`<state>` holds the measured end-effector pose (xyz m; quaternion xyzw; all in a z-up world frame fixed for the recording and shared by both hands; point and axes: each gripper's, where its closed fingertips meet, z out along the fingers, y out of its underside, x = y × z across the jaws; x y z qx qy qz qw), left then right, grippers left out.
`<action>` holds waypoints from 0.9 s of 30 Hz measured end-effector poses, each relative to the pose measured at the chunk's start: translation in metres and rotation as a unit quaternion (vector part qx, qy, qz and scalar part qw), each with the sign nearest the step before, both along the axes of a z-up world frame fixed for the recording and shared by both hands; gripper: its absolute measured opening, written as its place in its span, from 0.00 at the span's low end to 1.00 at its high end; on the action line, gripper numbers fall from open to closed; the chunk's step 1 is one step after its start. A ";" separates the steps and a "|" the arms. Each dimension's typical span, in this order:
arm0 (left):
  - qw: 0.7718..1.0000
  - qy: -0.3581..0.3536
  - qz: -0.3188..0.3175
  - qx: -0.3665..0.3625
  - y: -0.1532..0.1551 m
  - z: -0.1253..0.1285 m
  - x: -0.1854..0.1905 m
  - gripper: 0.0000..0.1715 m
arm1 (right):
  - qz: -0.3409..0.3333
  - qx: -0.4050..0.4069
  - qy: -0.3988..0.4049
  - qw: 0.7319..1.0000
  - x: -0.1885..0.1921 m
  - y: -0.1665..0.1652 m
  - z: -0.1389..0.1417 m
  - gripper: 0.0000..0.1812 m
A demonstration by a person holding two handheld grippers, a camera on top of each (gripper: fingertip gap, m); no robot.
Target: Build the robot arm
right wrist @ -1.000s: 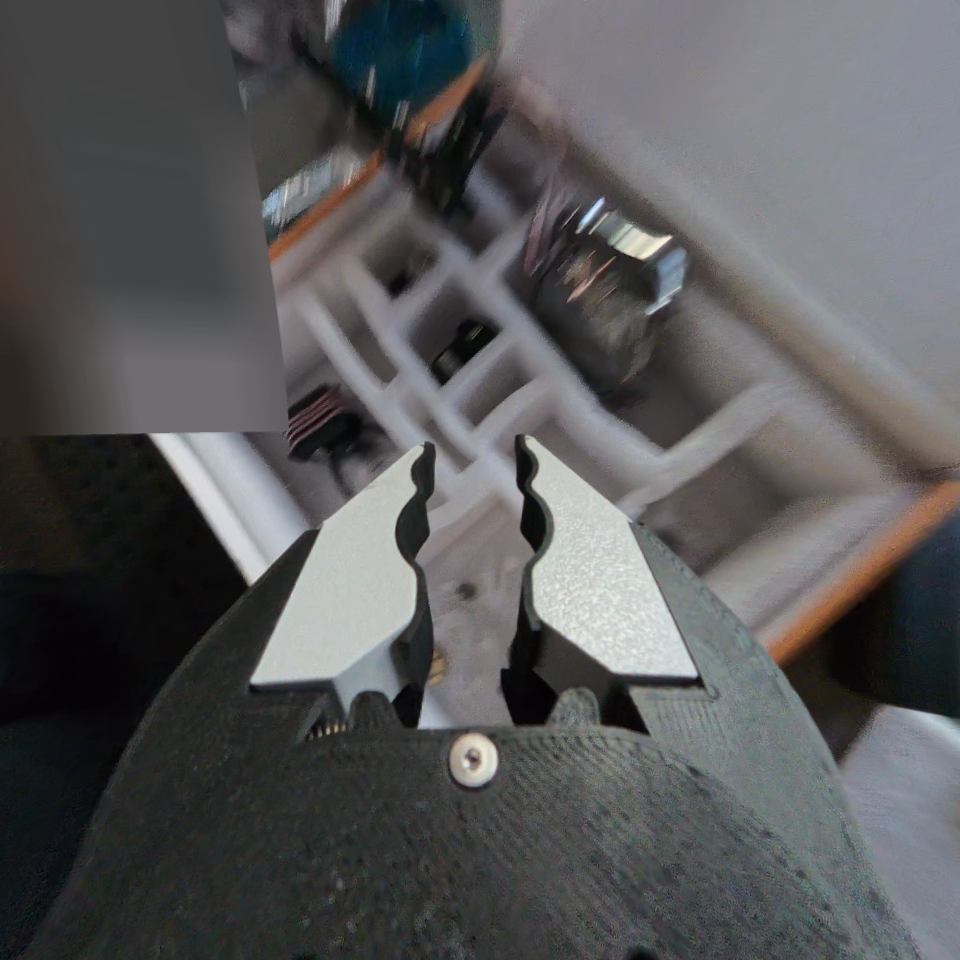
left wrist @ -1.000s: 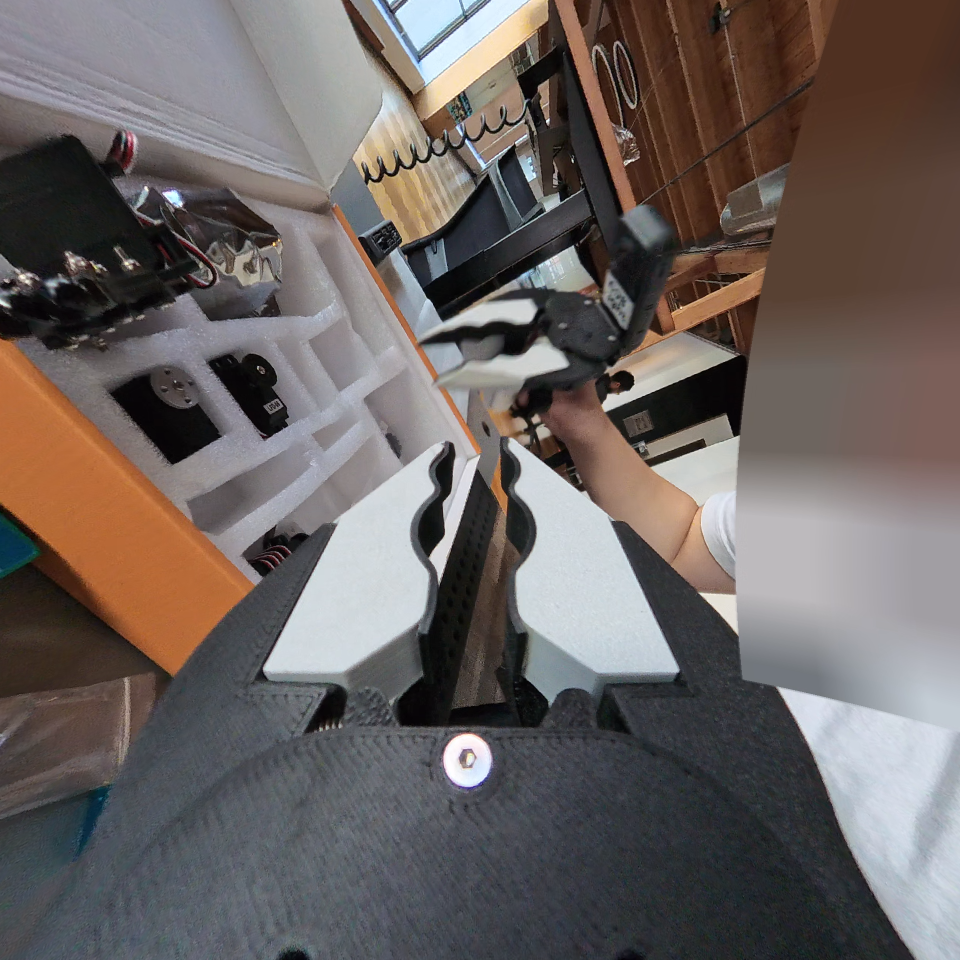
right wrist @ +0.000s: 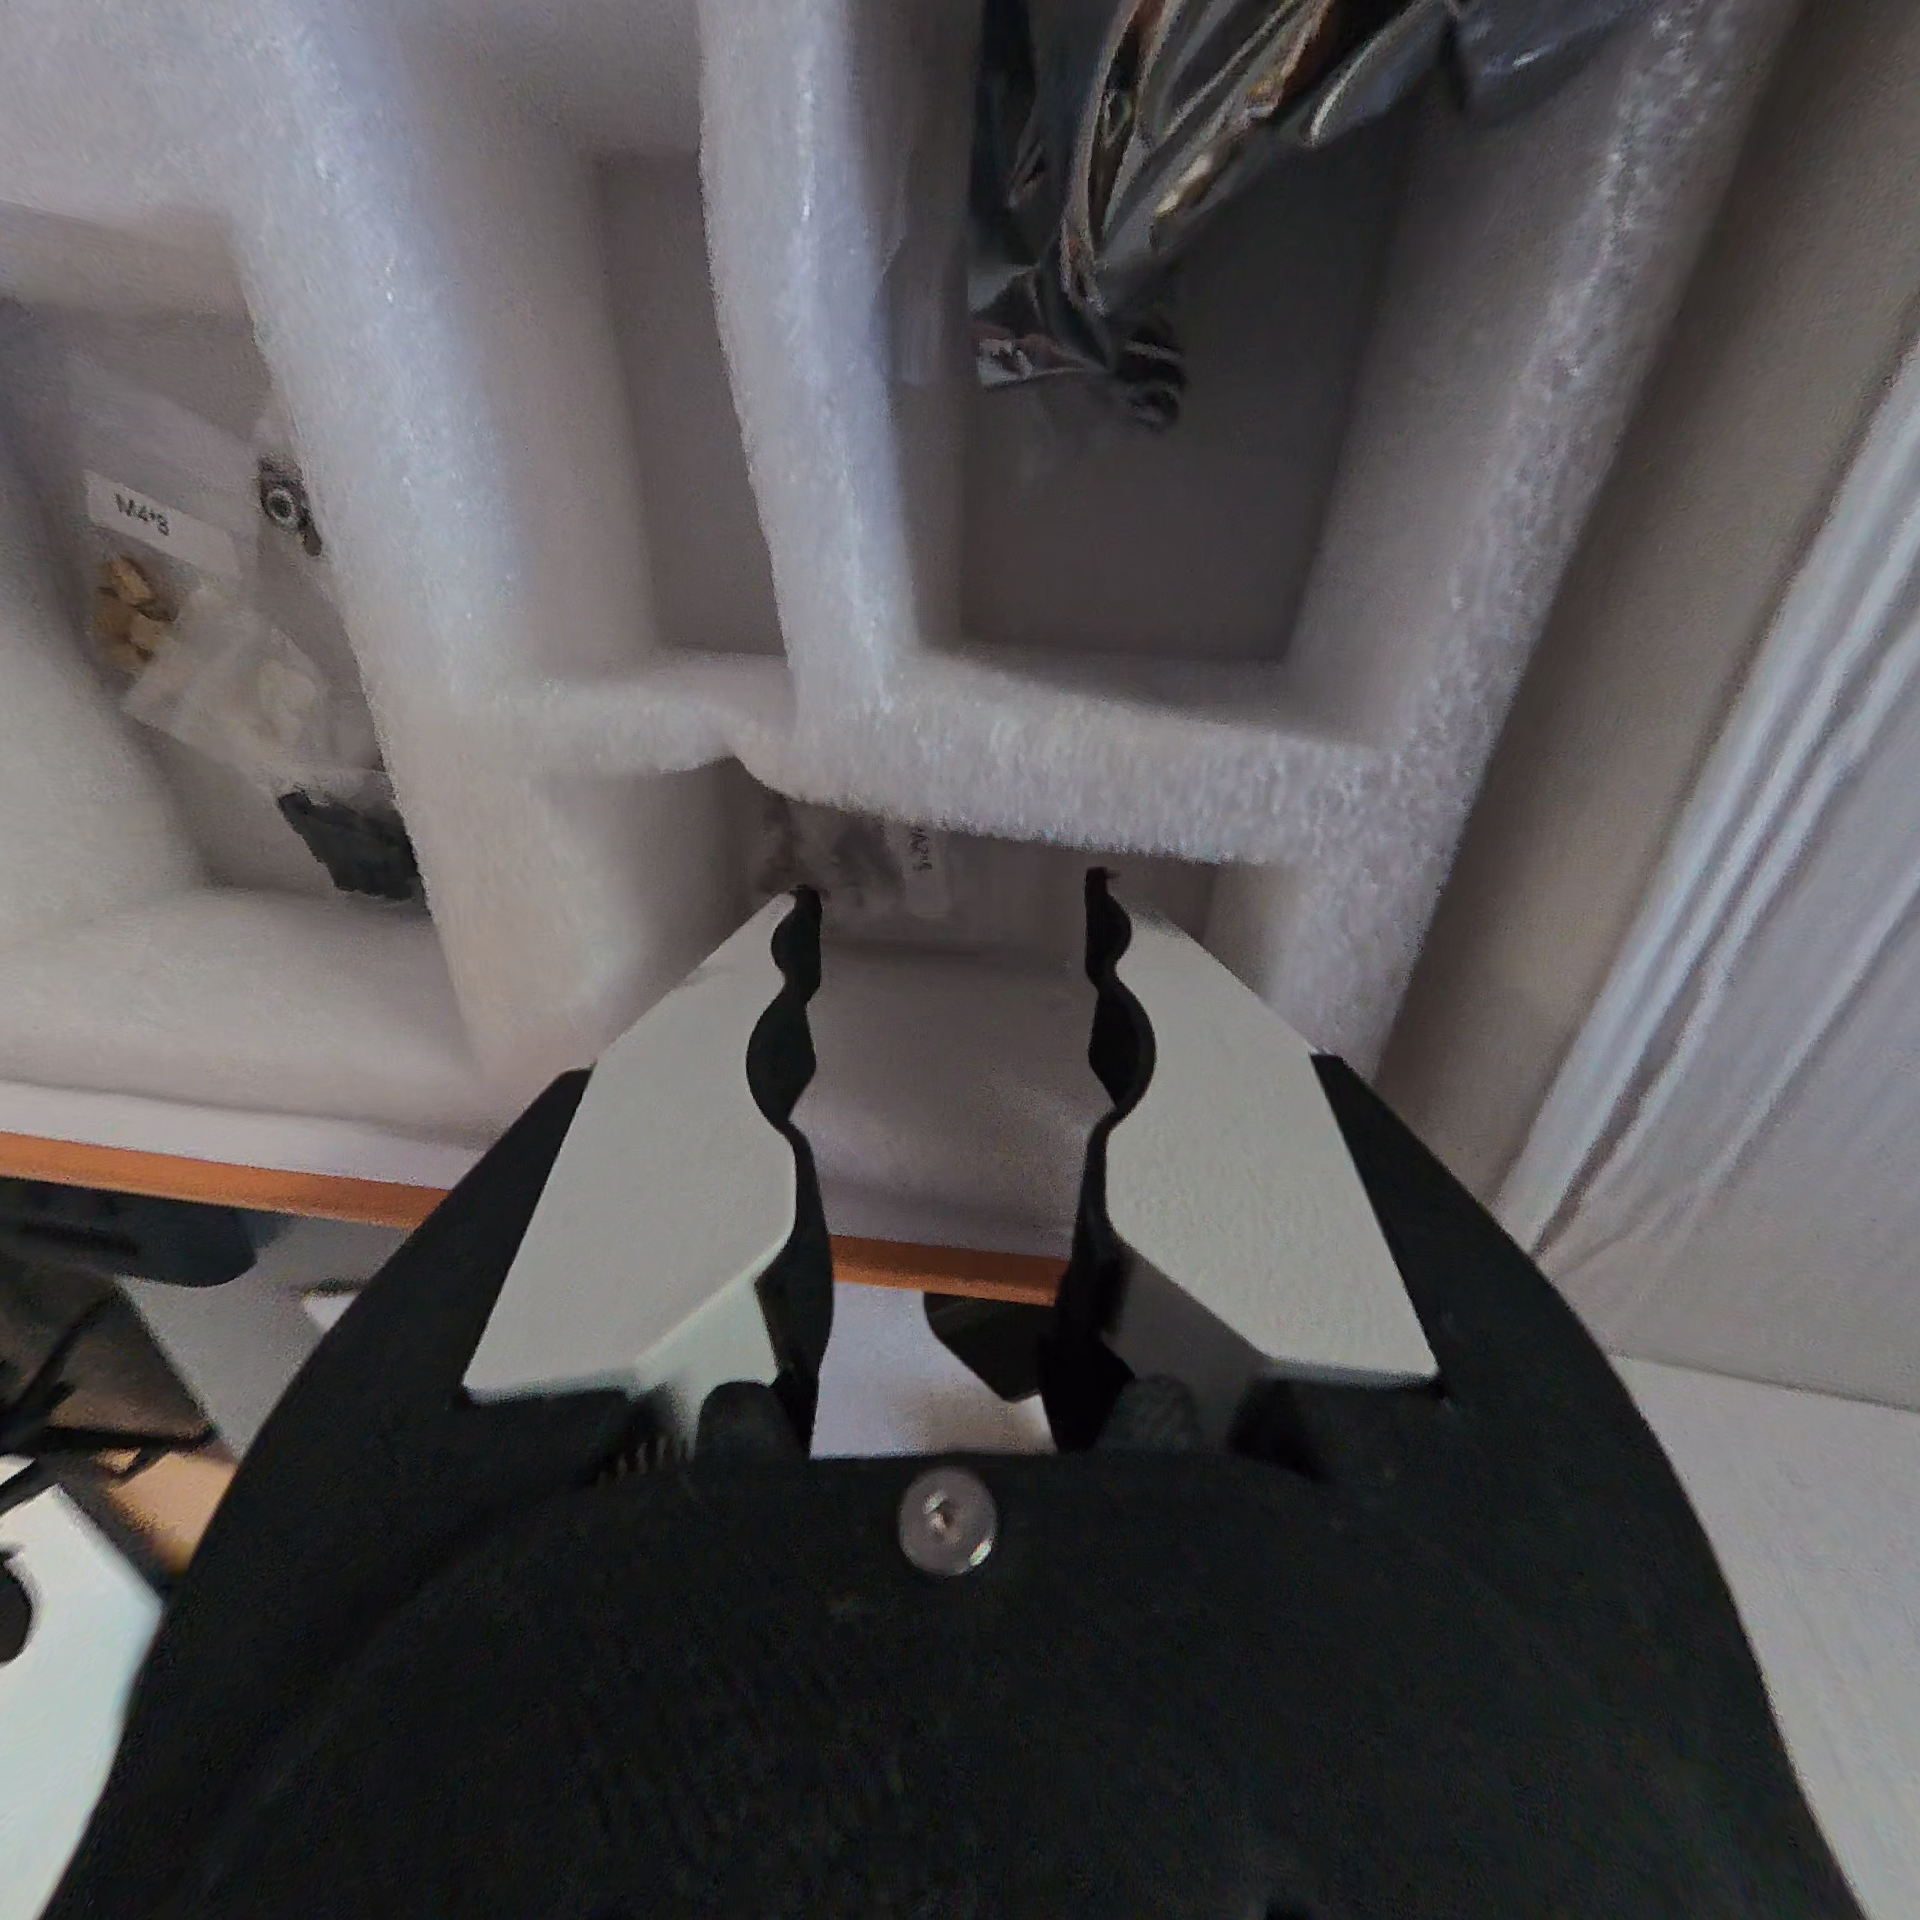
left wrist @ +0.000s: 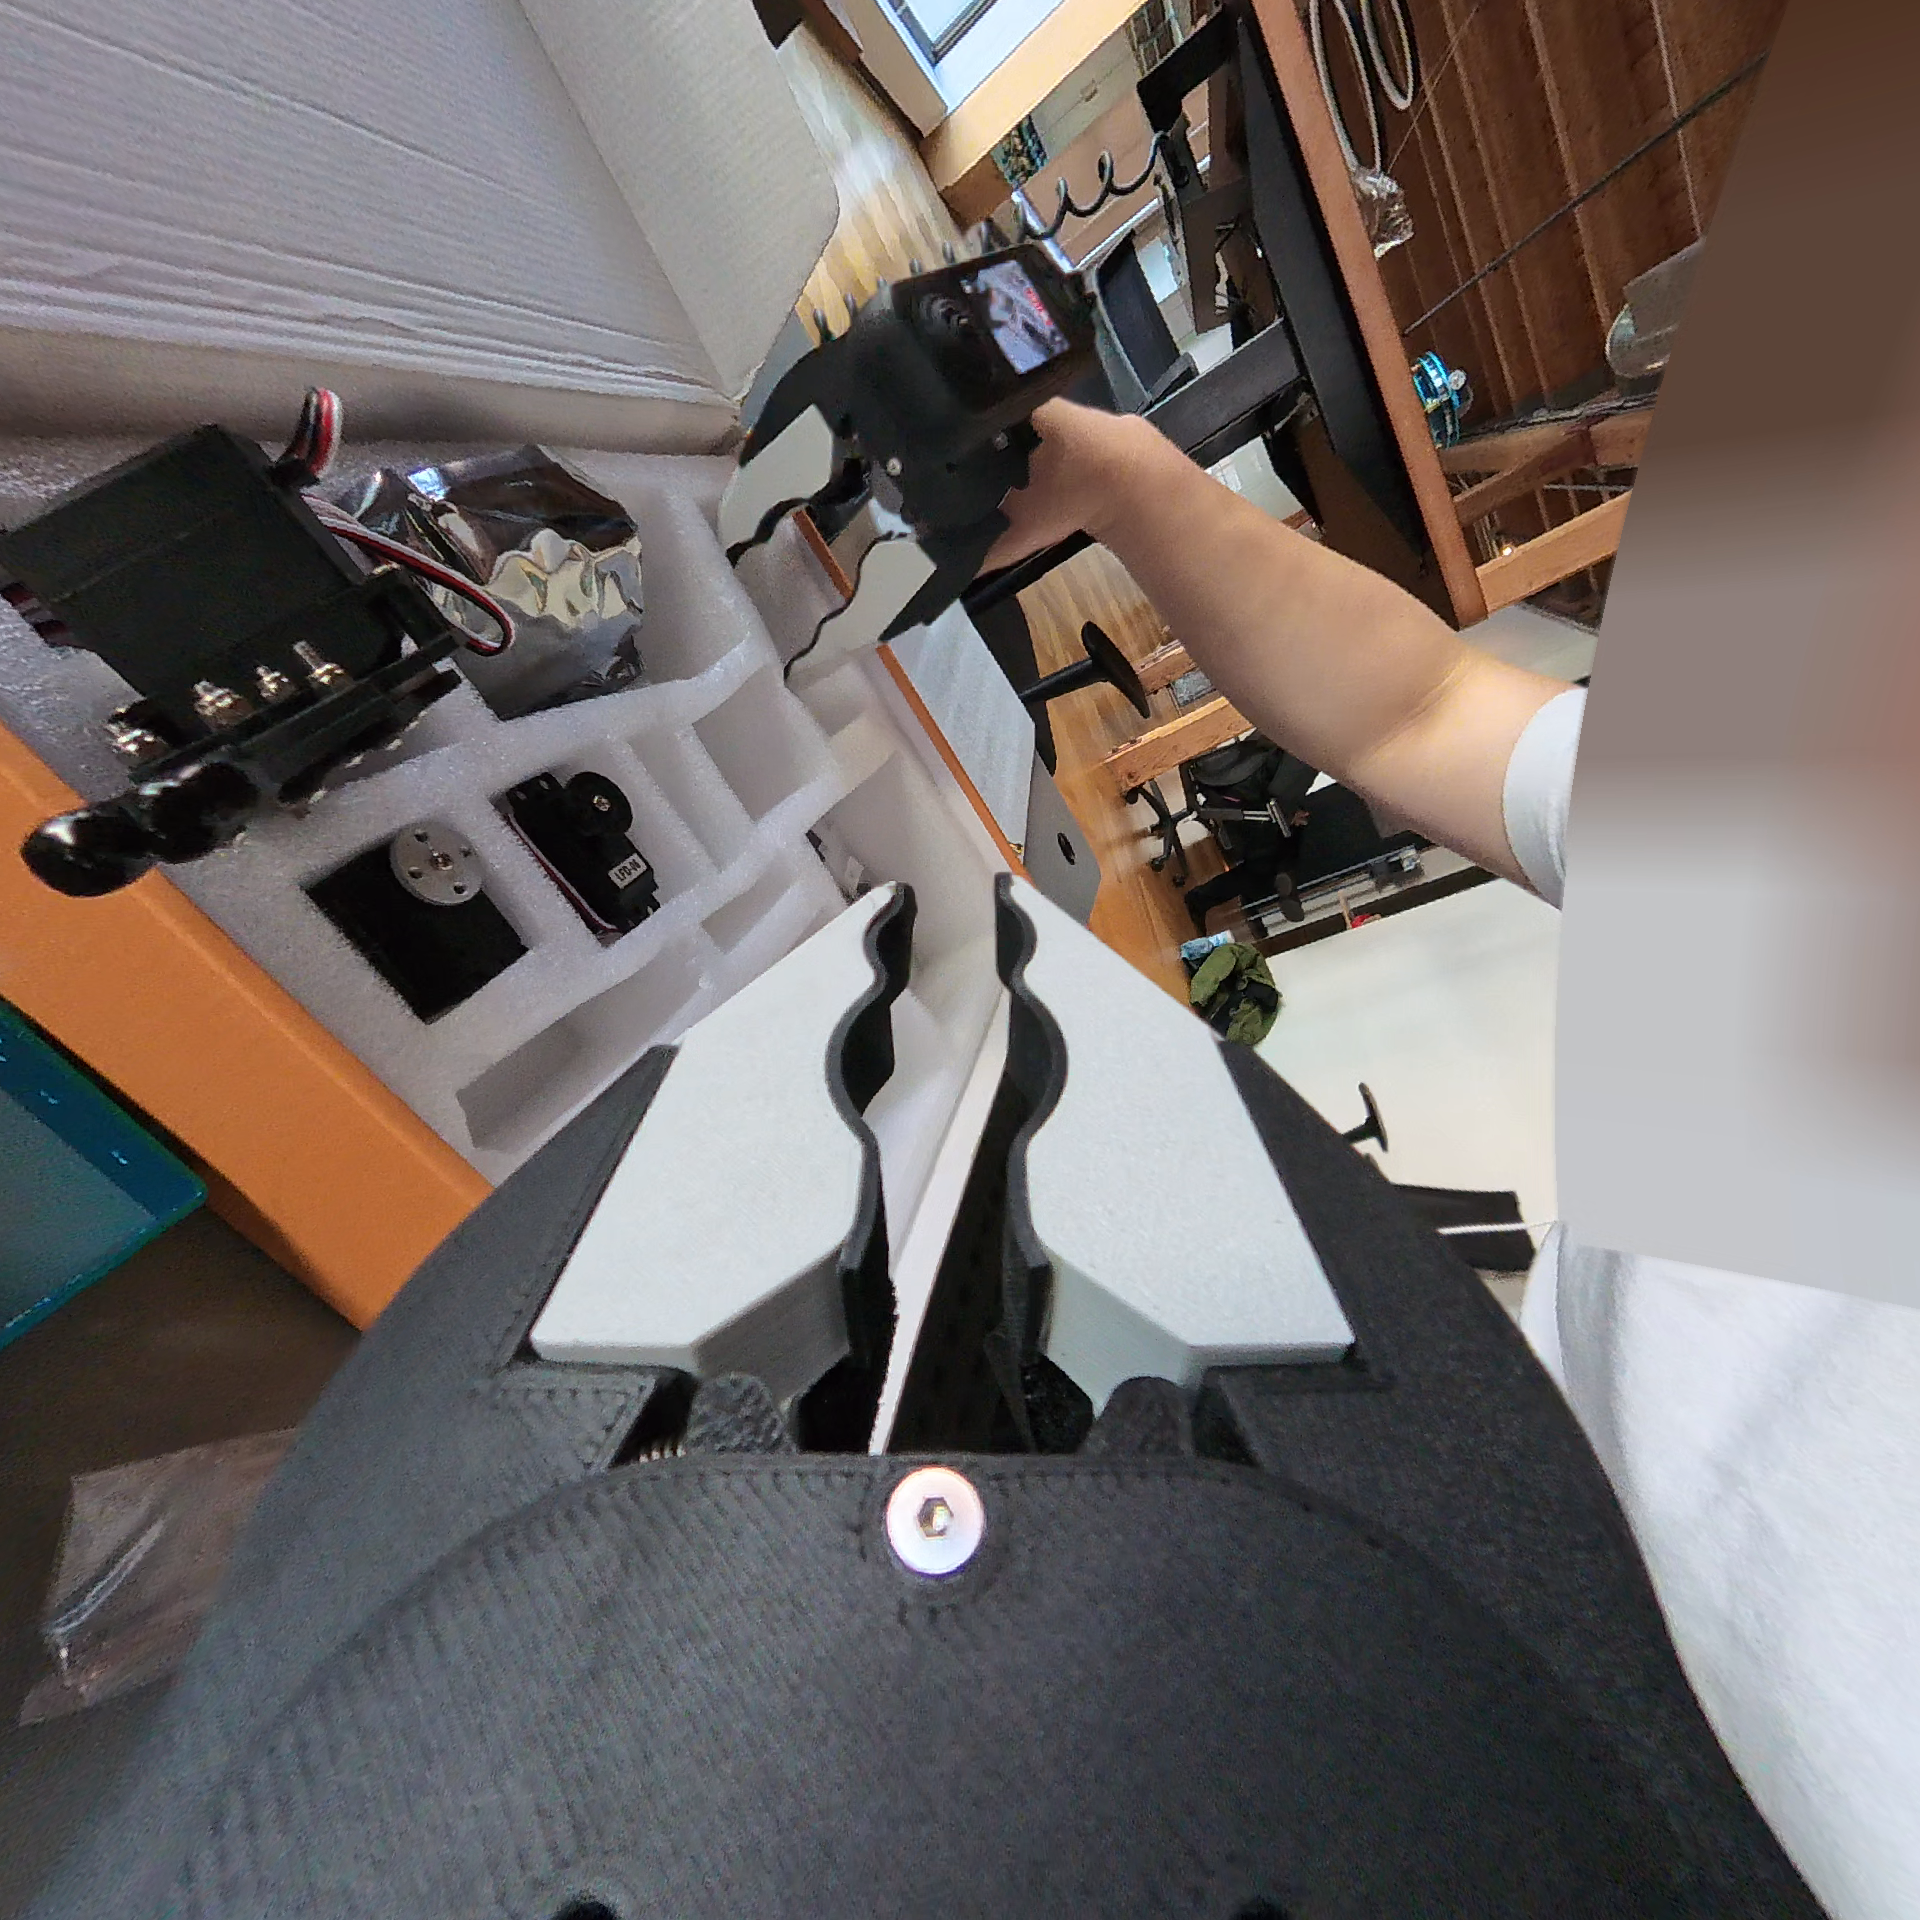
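An orange box (left wrist: 260,1070) holds a white foam insert (left wrist: 748,665) with several compartments. In them lie two black servo motors (left wrist: 416,935), a silver foil bag (left wrist: 540,582) and a black bracket assembly with wires (left wrist: 208,623). My left gripper (left wrist: 948,899) is narrowly open and empty, near the box's front corner. My right gripper (right wrist: 951,888) is open and empty, its tips just above a compartment that holds a small clear bag of parts (right wrist: 862,862). It also shows in the left wrist view (left wrist: 764,608), over the far end of the insert.
The white box lid (left wrist: 312,208) stands open behind the insert. A bag of brass parts (right wrist: 156,592) and a black connector (right wrist: 353,842) lie in the left compartment. A teal mat (left wrist: 62,1174) lies at the left. A person's arm (left wrist: 1299,644) reaches across. Spacing between my two grippers at the tips: around 30 cm.
My right gripper has swung down over the foam compartments and opened wider. My left gripper has shifted slightly and stays narrowly open.
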<state>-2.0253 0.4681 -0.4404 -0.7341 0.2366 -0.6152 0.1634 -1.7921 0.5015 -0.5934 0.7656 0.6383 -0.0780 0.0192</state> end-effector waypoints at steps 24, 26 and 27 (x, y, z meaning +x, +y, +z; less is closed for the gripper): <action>1.000 -0.024 0.017 -0.010 0.002 0.010 -0.018 0.07 | -0.028 0.009 -0.098 0.995 0.004 -0.004 -0.018 0.06; 0.999 -0.025 0.019 -0.013 0.003 0.010 -0.021 0.07 | -0.025 -0.010 -0.084 0.996 0.003 -0.009 -0.018 0.00; 0.999 -0.025 0.020 -0.014 0.004 0.010 -0.022 0.07 | -0.027 -0.030 -0.082 0.996 0.004 -0.015 -0.017 0.00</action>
